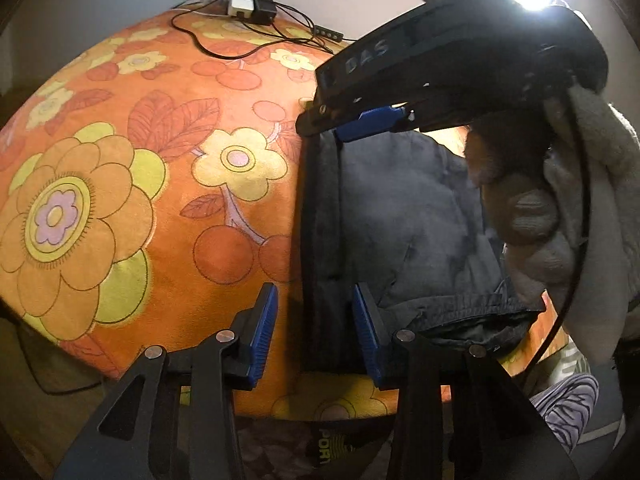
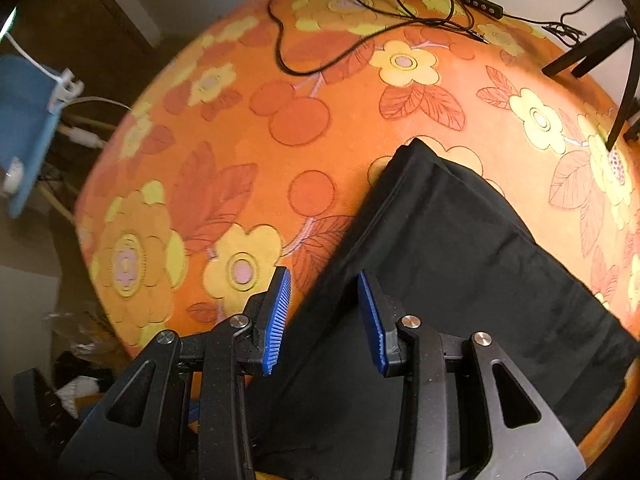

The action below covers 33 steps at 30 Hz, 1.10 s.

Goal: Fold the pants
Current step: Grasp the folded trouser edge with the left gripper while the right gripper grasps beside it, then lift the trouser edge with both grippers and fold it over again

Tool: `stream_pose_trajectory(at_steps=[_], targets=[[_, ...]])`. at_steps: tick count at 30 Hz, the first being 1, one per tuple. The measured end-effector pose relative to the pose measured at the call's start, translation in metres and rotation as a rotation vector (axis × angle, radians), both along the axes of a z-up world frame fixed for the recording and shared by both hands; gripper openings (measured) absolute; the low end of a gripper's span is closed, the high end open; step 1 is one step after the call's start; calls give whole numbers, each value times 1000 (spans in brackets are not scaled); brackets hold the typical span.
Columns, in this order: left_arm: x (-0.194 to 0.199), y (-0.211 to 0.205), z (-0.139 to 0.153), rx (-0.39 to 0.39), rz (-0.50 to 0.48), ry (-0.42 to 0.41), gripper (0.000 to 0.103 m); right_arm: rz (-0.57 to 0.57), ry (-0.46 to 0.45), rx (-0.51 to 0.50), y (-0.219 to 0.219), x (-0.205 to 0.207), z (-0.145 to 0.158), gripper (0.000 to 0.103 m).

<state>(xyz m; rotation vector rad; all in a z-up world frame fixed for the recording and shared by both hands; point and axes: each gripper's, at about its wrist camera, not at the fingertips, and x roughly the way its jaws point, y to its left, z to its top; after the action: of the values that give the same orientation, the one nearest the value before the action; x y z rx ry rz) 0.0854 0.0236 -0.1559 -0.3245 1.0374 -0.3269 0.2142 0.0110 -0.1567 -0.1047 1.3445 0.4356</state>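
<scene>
Jaws on both the left gripper (image 1: 314,334) and right gripper (image 2: 324,320) stand narrowly parted, gripping nothing, above folded black cotton pants (image 2: 452,264) on the orange flowered tablecloth (image 2: 240,160); cables (image 2: 360,40) lie toward twelve o'clock.

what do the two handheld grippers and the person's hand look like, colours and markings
Both grippers, left gripper and right gripper, have black linkage arms with silver rivets and blue ribbed pads. In the left wrist view the right gripper's black body carries the letters DAS. A thin black cable runs beside a pale fleecy sleeve.
</scene>
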Motion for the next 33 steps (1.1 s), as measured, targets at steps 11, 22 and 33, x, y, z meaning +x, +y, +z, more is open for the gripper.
stream_pose_trajectory(at_steps=[11,22,33], targets=[[2,4,-2,-40,18,17,37,12,15,-159,22,7,-19,37],[12,-4,-2,-46,18,13,45,1,6,-78,10,6,-10,4],[29,-15,-6,-109,21,15,47,-44,-23,92,-25,0,27,3]])
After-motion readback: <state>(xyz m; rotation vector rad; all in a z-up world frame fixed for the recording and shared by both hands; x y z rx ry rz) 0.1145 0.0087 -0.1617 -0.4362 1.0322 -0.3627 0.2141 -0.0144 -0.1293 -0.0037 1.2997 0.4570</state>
